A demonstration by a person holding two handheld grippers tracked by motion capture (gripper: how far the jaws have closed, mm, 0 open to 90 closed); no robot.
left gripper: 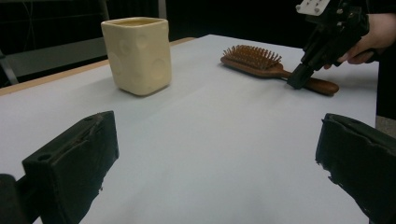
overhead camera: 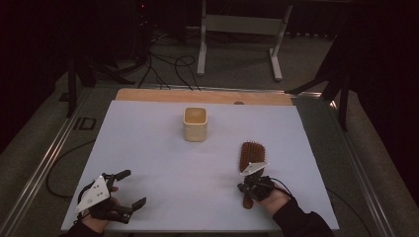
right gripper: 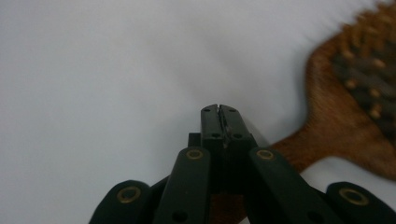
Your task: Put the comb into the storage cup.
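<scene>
Nearest the person's edge of the counter (overhead camera: pixel 163 197), the left tool (overhead camera: pixel 132 188) rests low at the left, held in a hand (overhead camera: pixel 96 217) with its grey three-cornered plate (overhead camera: pixel 94 194) on top. Its two black jaws stand wide apart with nothing between them; in the left gripper view they rise at either side with bare white surface in the gap.

Over at the near right, the right tool (overhead camera: pixel 252 185) is held in the other hand (overhead camera: pixel 274 197), a dark sleeve (overhead camera: pixel 301 222) behind it. Its jaws are pressed together tip to tip, as the right gripper view shows (right gripper: pixel 219 114), and they grip nothing. The closed tips point down at the counter right at the handle of the wooden hairbrush (overhead camera: pixel 251 158); in the left gripper view the tool (left gripper: pixel 299 80) comes down onto or just beside that handle, and whether it touches I cannot tell.

That hairbrush lies flat, bristles up, on the right half of the white surface, its handle toward the person and its head pointing away. In the right gripper view its head (right gripper: pixel 359 93) is blurred at the right edge.

Farther back, near the middle, stands a cream square cup (overhead camera: pixel 194 123), upright and open at the top, well apart from the brush and both tools.

Beyond the counter's wooden far edge, cables (overhead camera: pixel 168 69) trail over the floor by a white frame (overhead camera: pixel 242 29).
</scene>
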